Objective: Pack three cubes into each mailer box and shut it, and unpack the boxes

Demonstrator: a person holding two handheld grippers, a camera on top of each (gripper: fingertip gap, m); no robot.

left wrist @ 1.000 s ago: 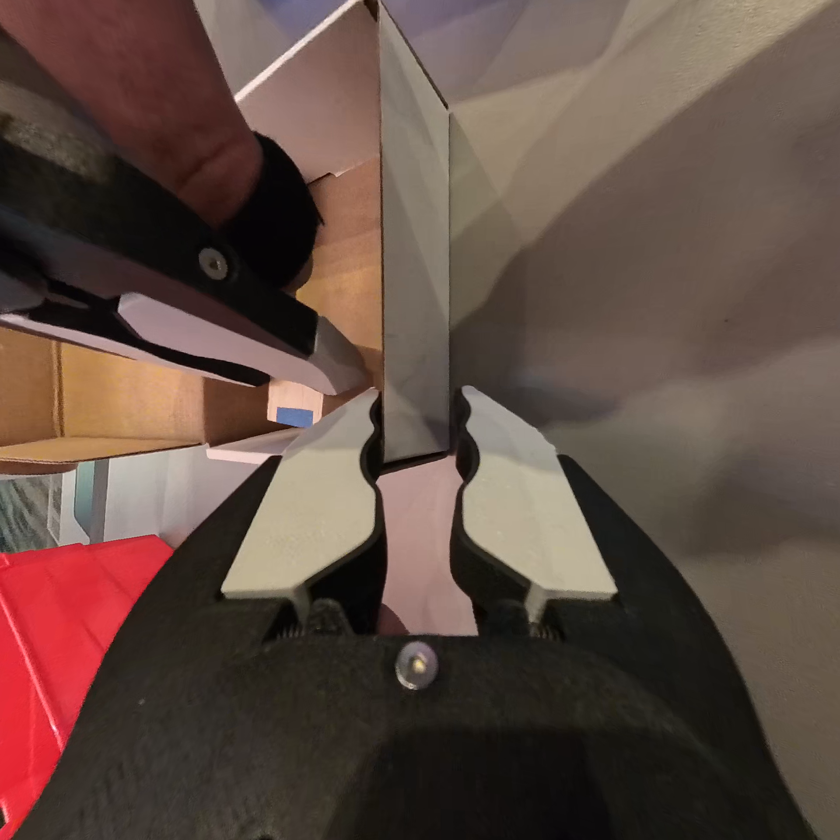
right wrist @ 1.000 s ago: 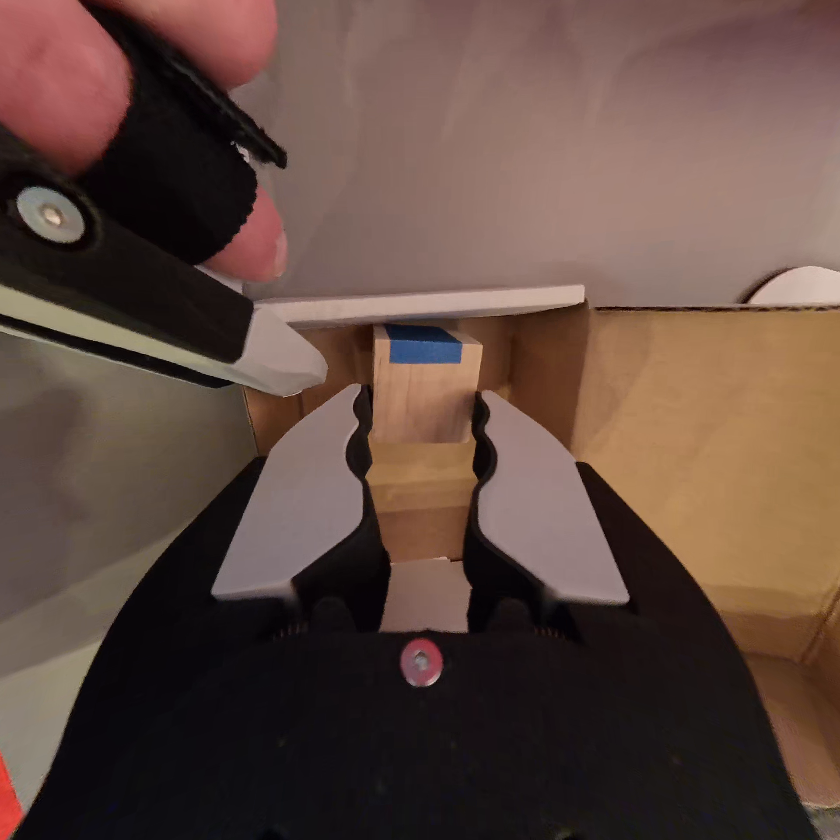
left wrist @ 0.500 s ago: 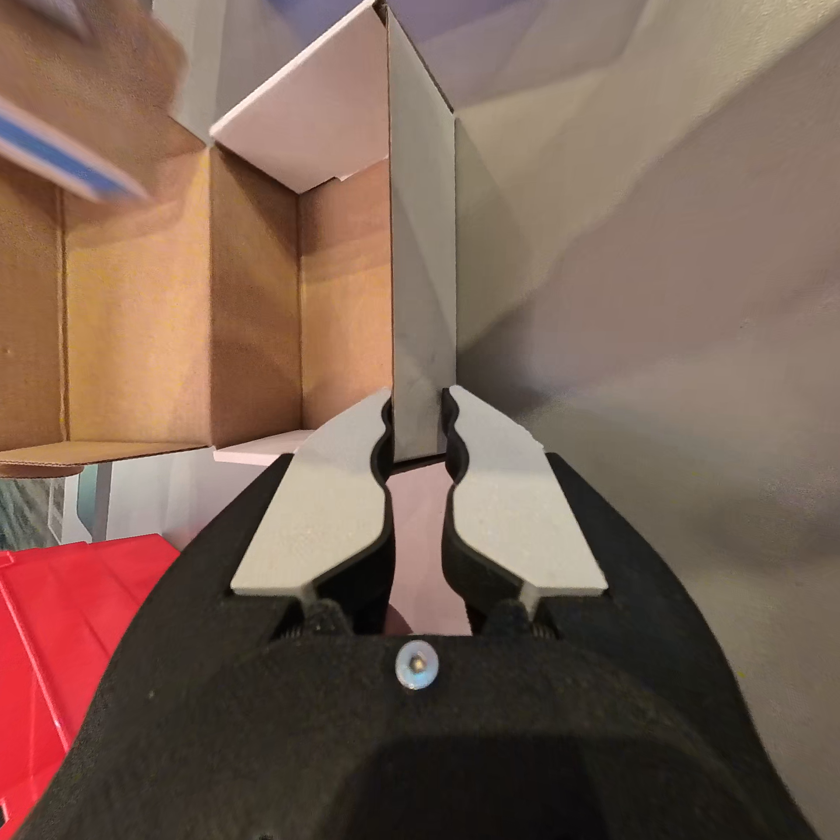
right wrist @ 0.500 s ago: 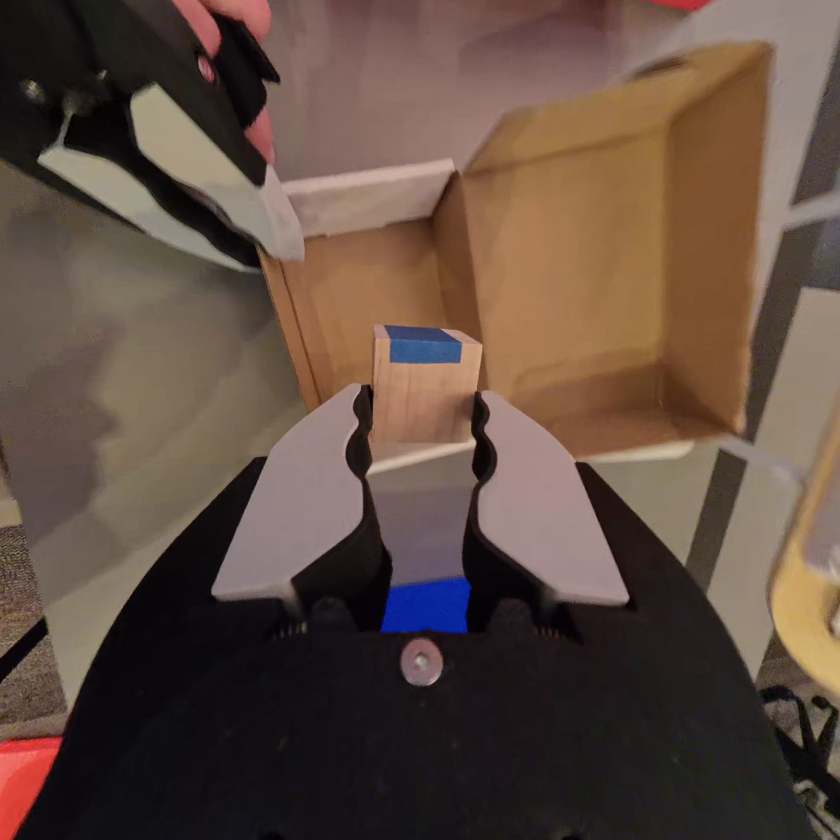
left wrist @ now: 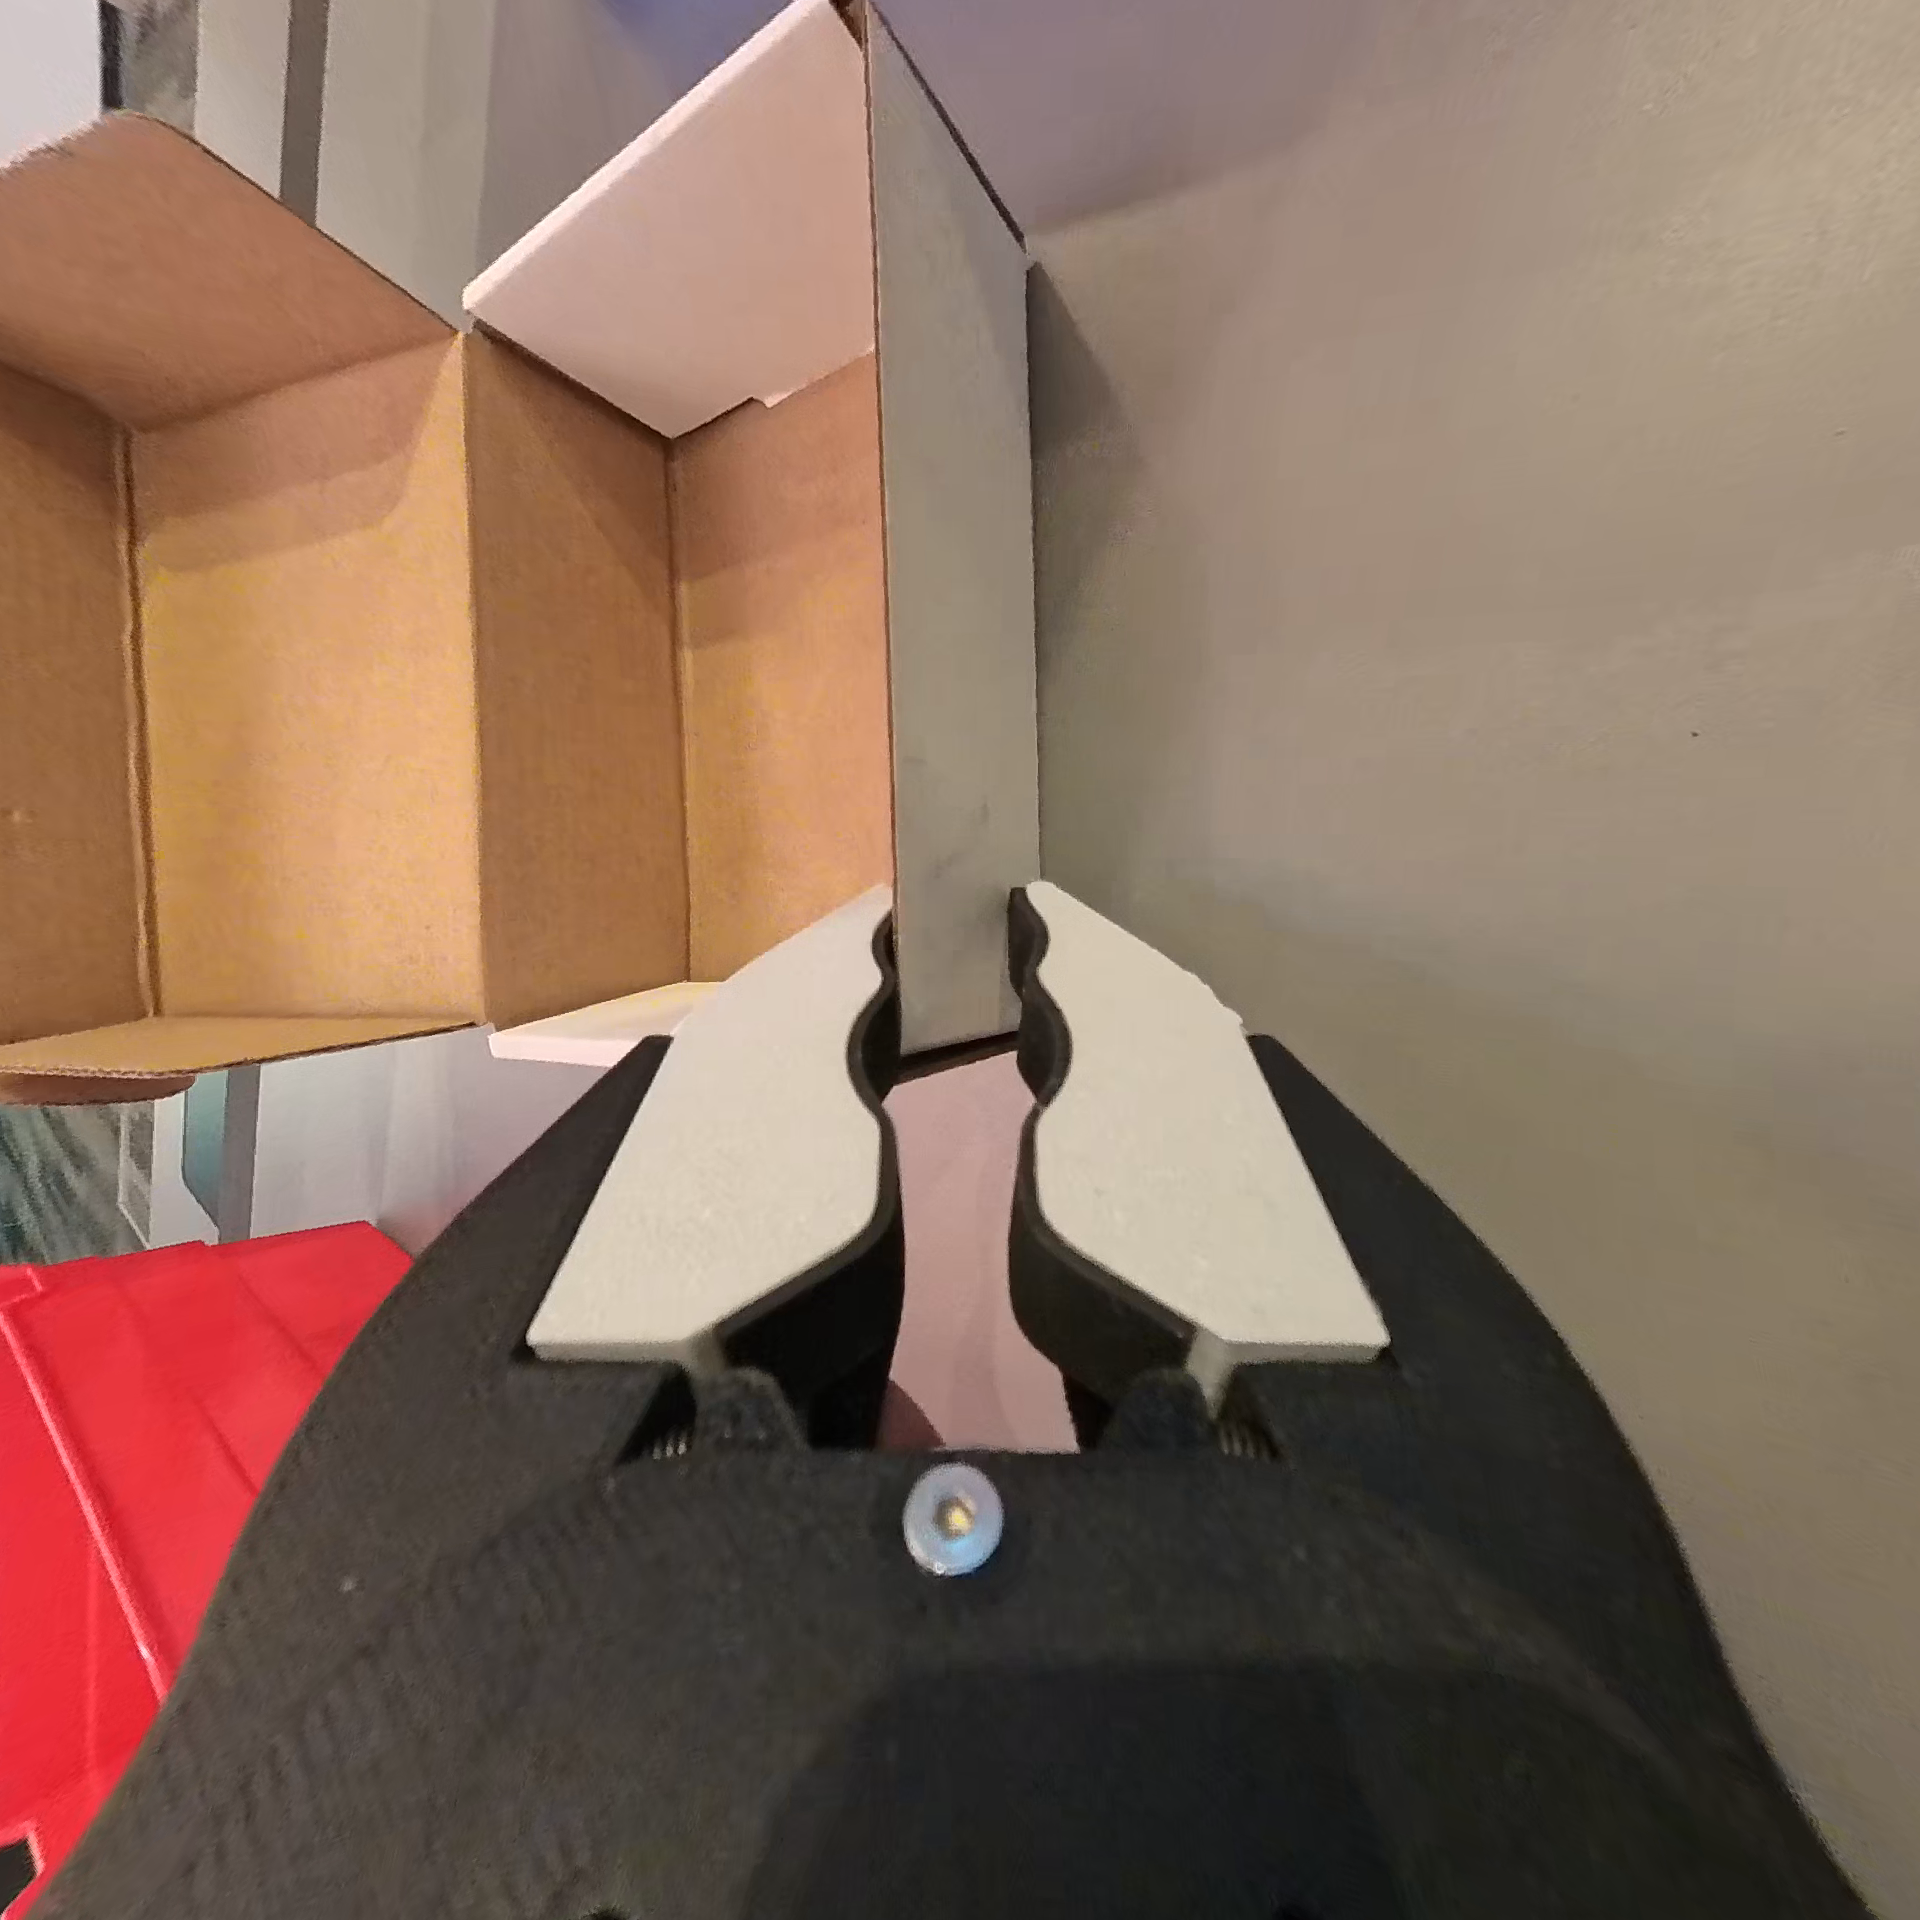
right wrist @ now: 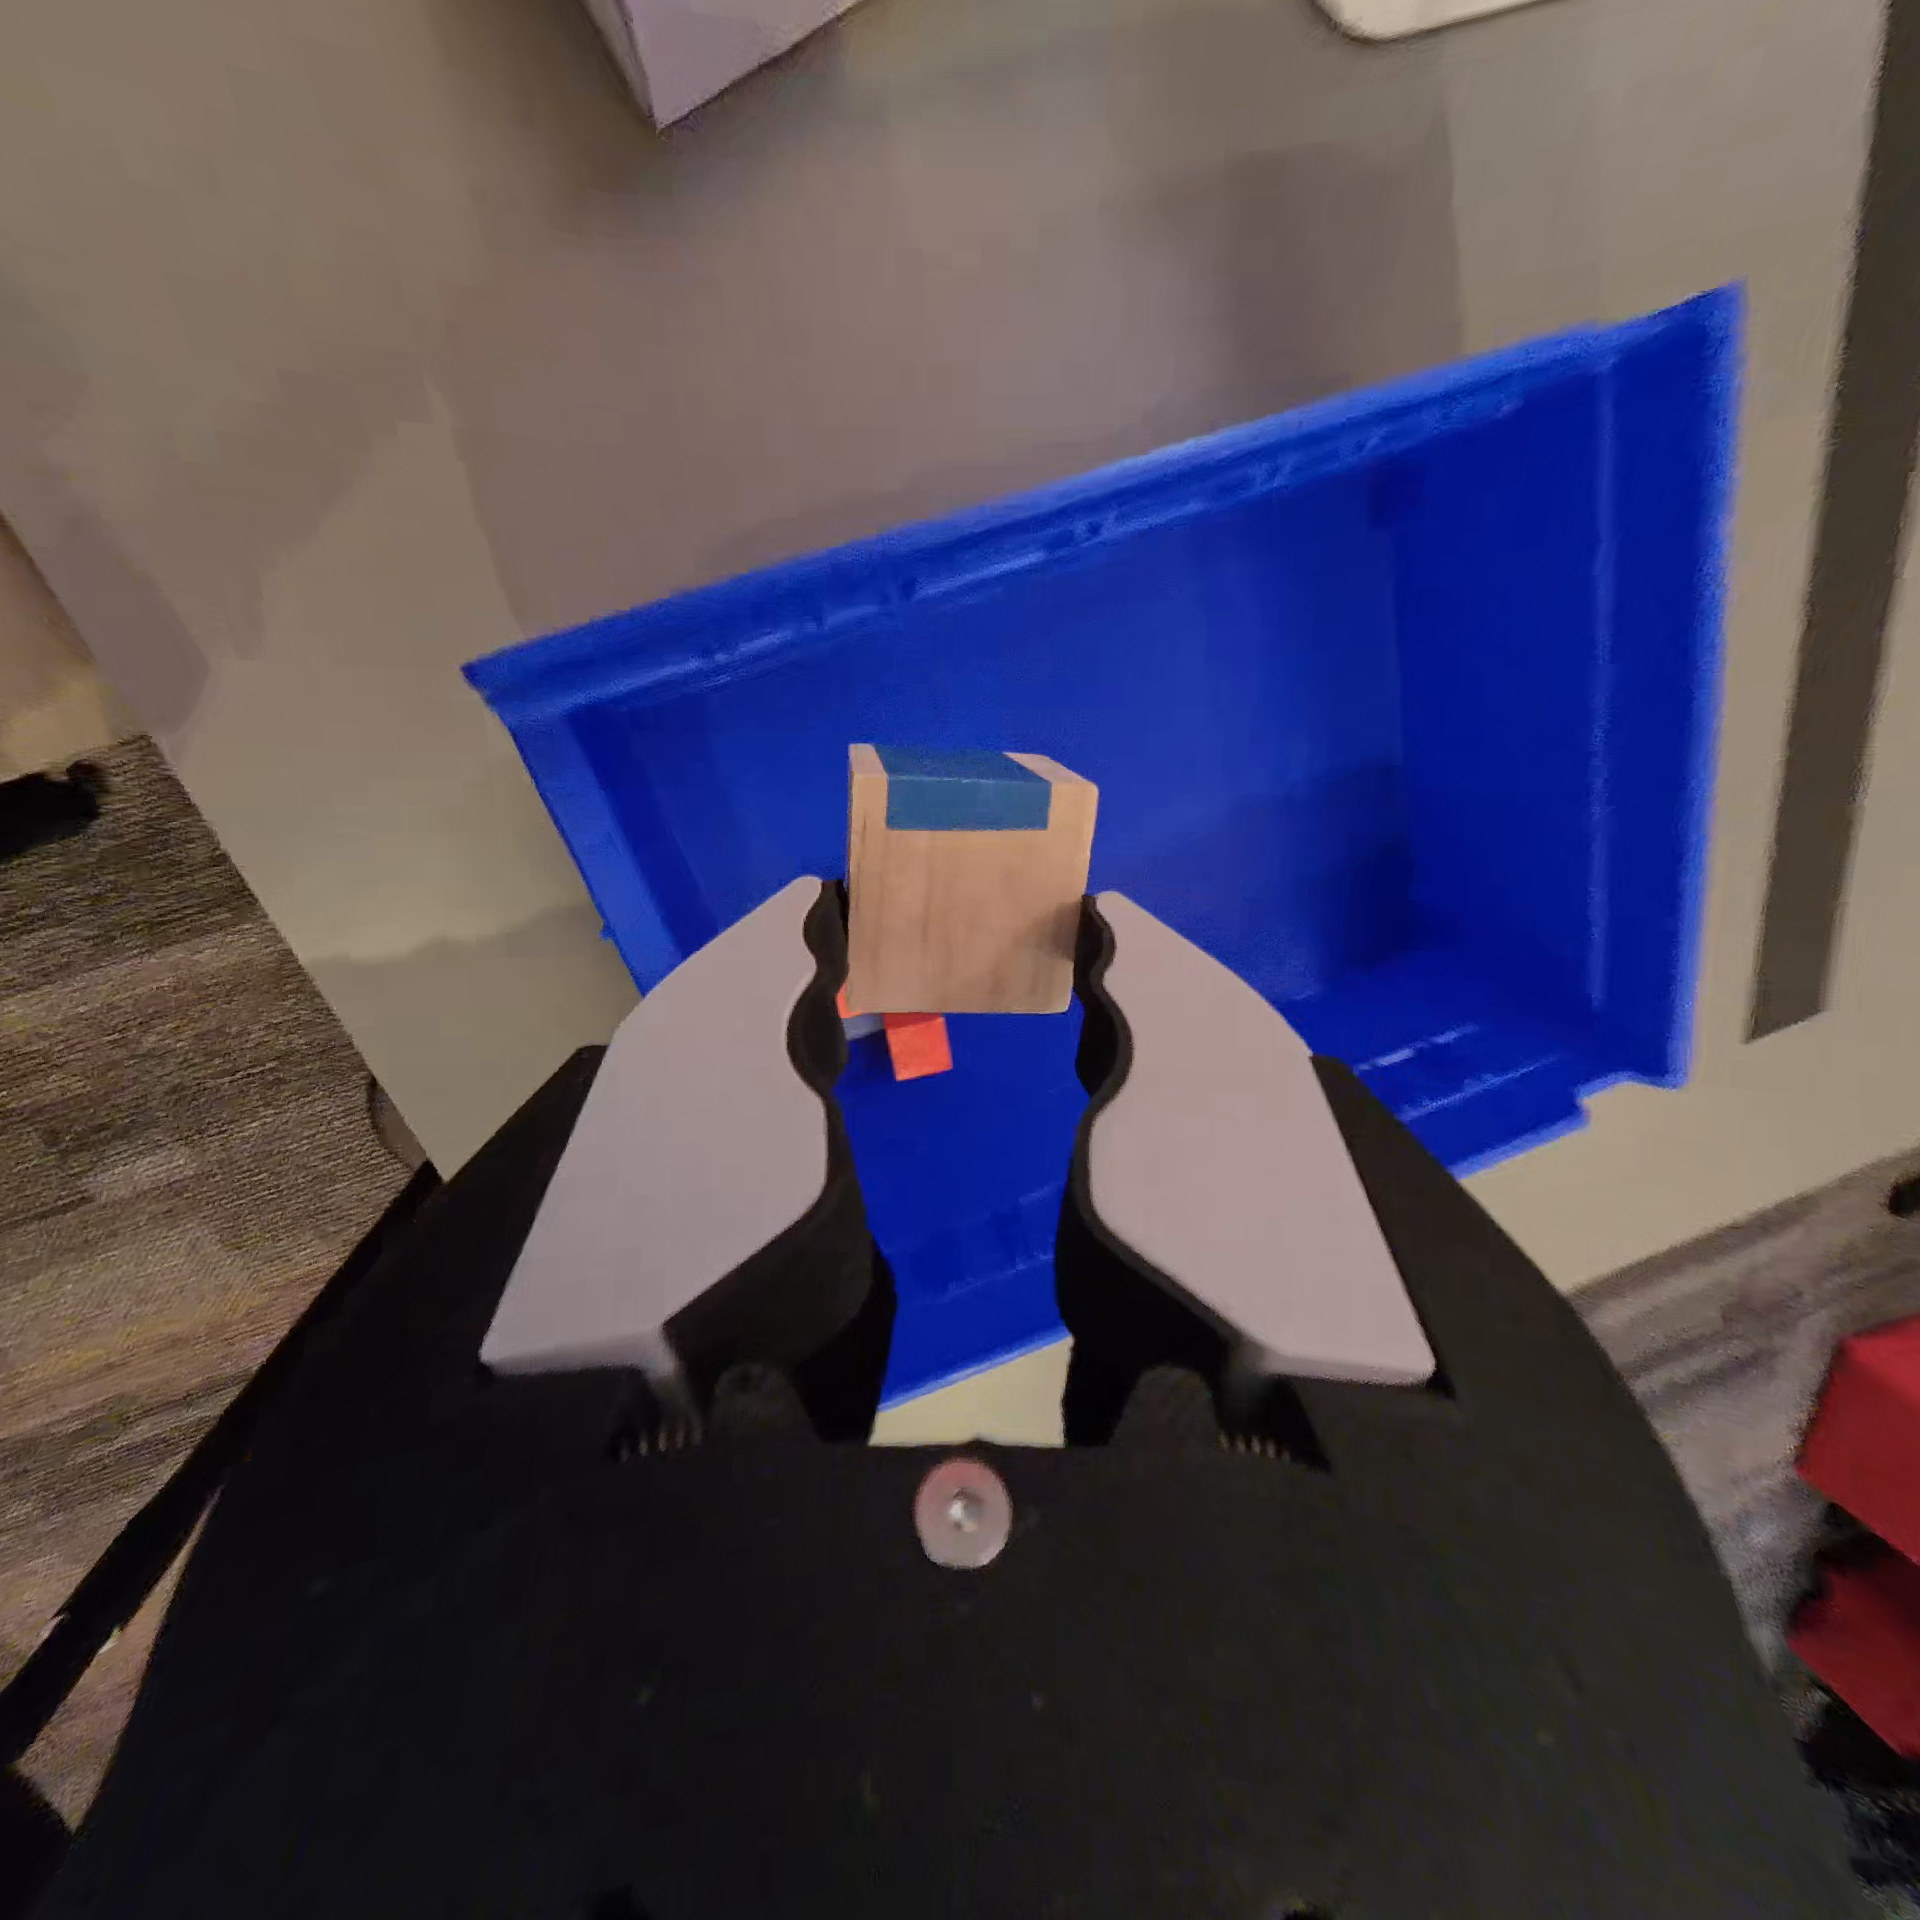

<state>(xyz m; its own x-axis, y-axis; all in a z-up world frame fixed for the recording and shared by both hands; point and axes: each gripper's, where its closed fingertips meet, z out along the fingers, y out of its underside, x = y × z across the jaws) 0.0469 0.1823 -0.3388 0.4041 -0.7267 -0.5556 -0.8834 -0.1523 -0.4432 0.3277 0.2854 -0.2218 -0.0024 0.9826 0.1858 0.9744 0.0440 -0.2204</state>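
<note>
An open mailer box (left wrist: 312, 675), brown inside and white outside, fills the left half of the left wrist view; no cube shows inside it. My left gripper (left wrist: 951, 914) is shut on the box's upright grey side wall (left wrist: 961, 623). My right gripper (right wrist: 961, 914) is shut on a wooden cube with blue tape (right wrist: 966, 894) and holds it above a blue bin (right wrist: 1351, 779). A cube with orange tape (right wrist: 920, 1047) lies in the bin, partly hidden under the held cube.
A red bin (left wrist: 156, 1455) sits at the lower left of the left wrist view. A white box corner (right wrist: 707, 42) lies at the far table edge. The carpeted floor (right wrist: 156, 1039) shows past the table's left edge. Red objects (right wrist: 1870, 1507) lie at the right.
My right gripper lifted the blue-taped cube out of the mailer box and carried it over the blue bin. My left gripper closed on the box wall and has held it since.
</note>
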